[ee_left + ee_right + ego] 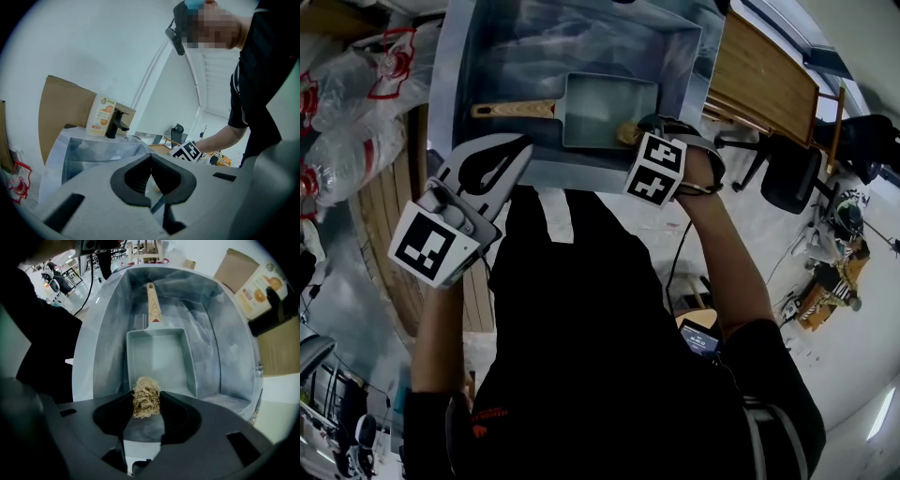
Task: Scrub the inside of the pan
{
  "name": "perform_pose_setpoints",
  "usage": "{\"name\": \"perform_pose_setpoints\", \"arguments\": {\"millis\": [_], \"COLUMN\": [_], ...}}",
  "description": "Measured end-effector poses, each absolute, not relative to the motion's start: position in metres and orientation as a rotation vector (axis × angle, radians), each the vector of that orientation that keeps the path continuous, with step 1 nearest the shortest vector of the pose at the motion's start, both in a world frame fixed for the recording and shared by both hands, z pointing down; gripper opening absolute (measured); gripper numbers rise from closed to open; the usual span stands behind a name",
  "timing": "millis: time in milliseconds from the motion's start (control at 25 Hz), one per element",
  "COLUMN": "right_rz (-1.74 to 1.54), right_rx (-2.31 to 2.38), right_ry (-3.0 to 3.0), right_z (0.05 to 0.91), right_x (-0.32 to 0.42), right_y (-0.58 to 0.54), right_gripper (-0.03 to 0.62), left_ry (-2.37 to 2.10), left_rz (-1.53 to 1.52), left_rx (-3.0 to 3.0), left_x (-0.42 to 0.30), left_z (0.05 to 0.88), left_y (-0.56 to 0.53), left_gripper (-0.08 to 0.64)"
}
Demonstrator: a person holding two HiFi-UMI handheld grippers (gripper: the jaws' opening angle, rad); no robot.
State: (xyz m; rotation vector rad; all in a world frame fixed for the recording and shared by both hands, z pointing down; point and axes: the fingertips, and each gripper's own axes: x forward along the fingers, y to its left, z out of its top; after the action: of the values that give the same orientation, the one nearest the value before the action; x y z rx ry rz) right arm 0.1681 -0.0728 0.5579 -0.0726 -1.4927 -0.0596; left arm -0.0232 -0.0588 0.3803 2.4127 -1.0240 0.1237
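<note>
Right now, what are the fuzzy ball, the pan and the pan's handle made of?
The fuzzy ball, clamped in the right gripper, looks like tangled tan plant fibre, dry and rough. The pan seems to be coated metal: pale grey-green, smooth, matte, with thin straight walls. Its handle looks like light wood, with a warm tan grain.

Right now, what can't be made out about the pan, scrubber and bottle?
- Any residue in the pan: too small in the head view, washed out in the right gripper view.
- Fibre scrubber: head view, mostly behind the marker cube of the right hand-held gripper.
- Bottle label print: too small, left gripper view.
</note>
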Motion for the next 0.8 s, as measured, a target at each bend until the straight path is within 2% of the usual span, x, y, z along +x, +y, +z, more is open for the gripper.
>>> {"name": "perform_pose_setpoints", "arguments": {"millis": [800], "right_rz": [-0.049], "right_rx": [0.336], "right_ry": [-1.852], "right_z": [0.456], "right_x": [0.129], "right_y": [-0.075], "right_gripper": [0.17], "left_ry": [-1.06], "left_rz": [0.185], "left_rx": [2.589], "left_x": [-0.045], "left_z": [0.298], "left_y": [-0.037], "left_gripper": [0.018]}}
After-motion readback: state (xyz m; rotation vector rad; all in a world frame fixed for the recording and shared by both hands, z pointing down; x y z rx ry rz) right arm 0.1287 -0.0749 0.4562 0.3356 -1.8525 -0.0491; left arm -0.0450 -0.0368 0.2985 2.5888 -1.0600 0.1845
